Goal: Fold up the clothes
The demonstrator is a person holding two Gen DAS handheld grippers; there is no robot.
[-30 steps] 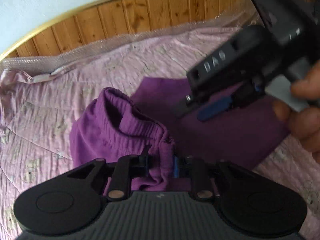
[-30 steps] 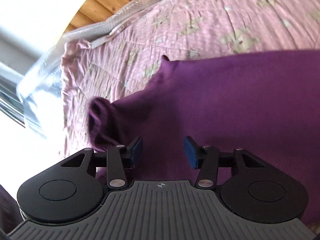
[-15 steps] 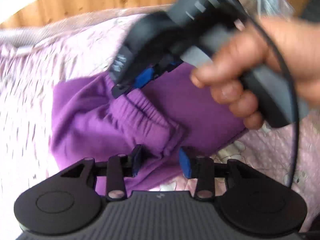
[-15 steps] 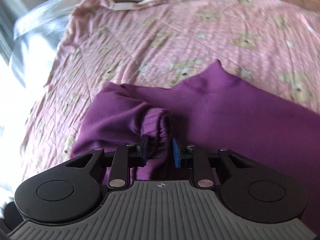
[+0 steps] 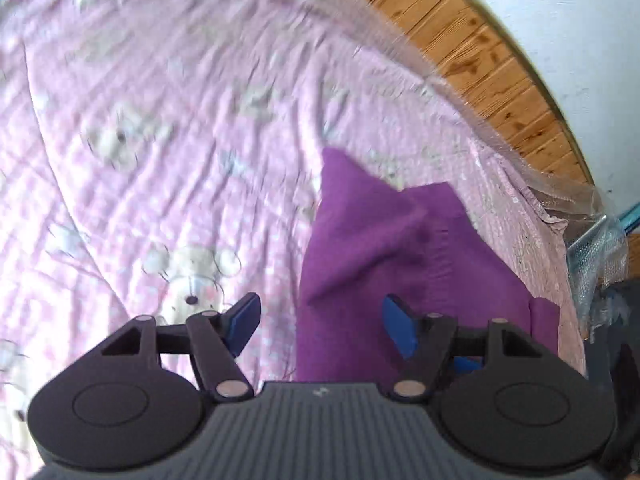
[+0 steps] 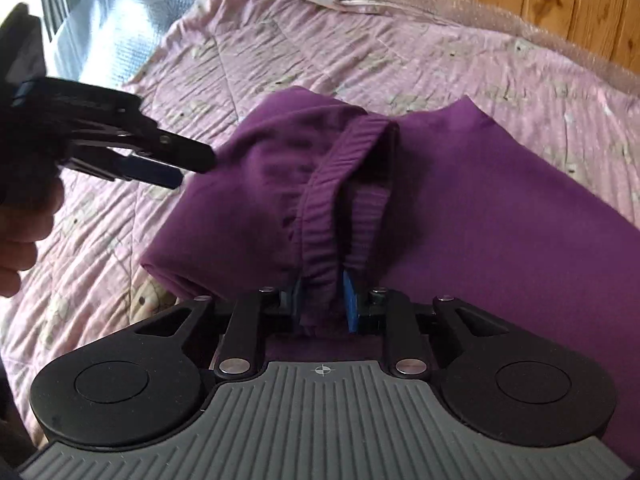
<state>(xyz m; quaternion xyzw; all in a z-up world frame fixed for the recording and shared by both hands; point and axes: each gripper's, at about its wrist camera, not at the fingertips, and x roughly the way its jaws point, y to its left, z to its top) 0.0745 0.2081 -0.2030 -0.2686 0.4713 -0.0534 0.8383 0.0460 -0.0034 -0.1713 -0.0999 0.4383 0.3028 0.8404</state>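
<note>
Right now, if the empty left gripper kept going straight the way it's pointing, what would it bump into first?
Probably the purple fleece garment: its edge lies just ahead between the open left gripper fingers, on the pink teddy-bear quilt. Depth is unclear, so the quilt might come first.

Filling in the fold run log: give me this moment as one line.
right gripper: shut on ribbed cuff | left gripper: open, jaws just opening, nothing between | purple garment: on pink quilt

Two close, downward wrist views, shared purple garment (image 5: 360,264) (image 6: 460,208).
</note>
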